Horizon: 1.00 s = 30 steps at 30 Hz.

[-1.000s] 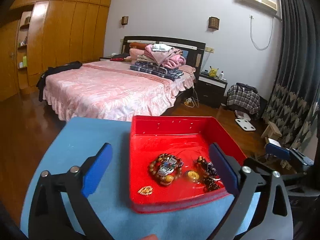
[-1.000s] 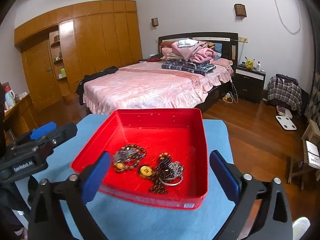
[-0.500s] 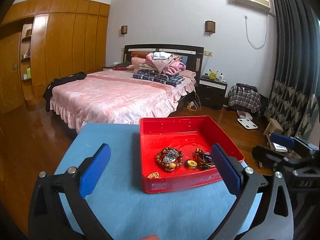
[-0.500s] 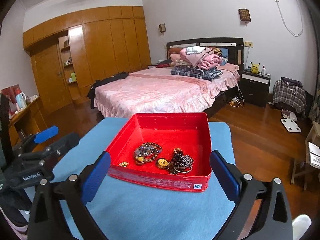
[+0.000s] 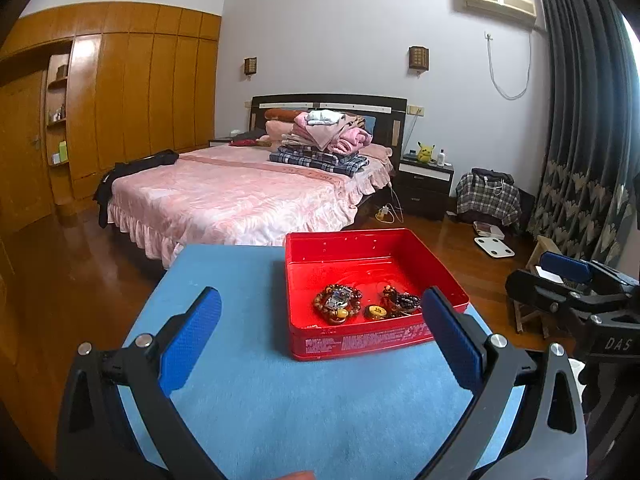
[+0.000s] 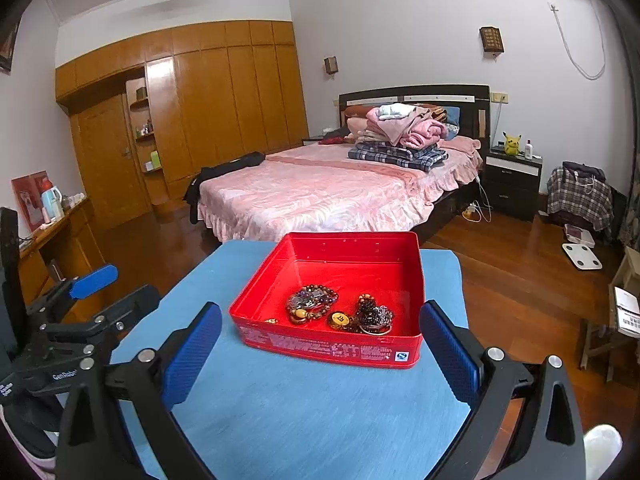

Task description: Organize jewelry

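A red tin box (image 5: 360, 340) (image 6: 332, 350) stands on the blue table top (image 5: 248, 400) (image 6: 280, 408). Inside lie a brown bead bracelet (image 5: 337, 303) (image 6: 312, 303), a round gold piece (image 5: 376, 311) (image 6: 339, 319) and a dark bead bundle (image 5: 402, 303) (image 6: 374, 314); a small gold item (image 6: 272, 321) lies by the front wall. My left gripper (image 5: 320, 340) is open, held back from the box and to its left. My right gripper (image 6: 320, 344) is open, in front of the box. Neither holds anything. Each gripper appears at the edge of the other's view (image 5: 568, 292) (image 6: 76, 320).
Past the table is a pink bed (image 5: 240, 196) with piled clothes (image 5: 324, 136), a wooden wardrobe (image 5: 132, 92) at left, a nightstand (image 5: 424, 184), a scale (image 5: 494, 246) on the wood floor and dark curtains (image 5: 580, 140) at right. A stool (image 6: 616, 320) stands right of the table.
Both grippers have drawn back and risen from the red box, which now looks smaller and farther away. Both stay open. The jewelry in the box has not moved.
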### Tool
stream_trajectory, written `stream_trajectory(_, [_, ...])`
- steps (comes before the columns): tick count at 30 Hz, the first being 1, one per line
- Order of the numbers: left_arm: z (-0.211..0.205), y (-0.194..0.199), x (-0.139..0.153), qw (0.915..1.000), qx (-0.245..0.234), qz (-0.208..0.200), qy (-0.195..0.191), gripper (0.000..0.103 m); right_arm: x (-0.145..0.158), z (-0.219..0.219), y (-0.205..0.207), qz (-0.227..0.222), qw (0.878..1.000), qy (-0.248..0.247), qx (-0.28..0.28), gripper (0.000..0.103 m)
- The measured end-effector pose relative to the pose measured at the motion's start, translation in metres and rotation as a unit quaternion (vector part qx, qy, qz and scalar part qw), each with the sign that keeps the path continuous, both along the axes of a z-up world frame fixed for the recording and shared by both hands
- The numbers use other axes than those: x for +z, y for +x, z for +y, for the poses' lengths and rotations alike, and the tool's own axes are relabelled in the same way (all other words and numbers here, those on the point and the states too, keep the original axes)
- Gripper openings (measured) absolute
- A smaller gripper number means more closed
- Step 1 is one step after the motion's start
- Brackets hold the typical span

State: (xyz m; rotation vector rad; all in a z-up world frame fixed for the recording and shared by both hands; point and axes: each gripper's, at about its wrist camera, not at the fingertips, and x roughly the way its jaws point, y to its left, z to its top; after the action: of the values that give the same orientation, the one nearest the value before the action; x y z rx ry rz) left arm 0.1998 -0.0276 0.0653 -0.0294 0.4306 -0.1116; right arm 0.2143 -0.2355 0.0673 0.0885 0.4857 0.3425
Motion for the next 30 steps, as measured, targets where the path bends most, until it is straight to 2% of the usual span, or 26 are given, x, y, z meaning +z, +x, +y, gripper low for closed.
stream_trajectory(12, [-0.003,-0.020,0.009,0.9999,0.001,-0.016,0.004,0.097,0.008,-0.001,-0.014,-0.010,1.000,0.003,0.003,0.097])
stream_trajectory(30, [-0.004,-0.025,0.013,0.9998,0.003,-0.021,0.005,0.097,0.012,-0.004,-0.017,-0.013,1.000,0.001,0.002,0.097])
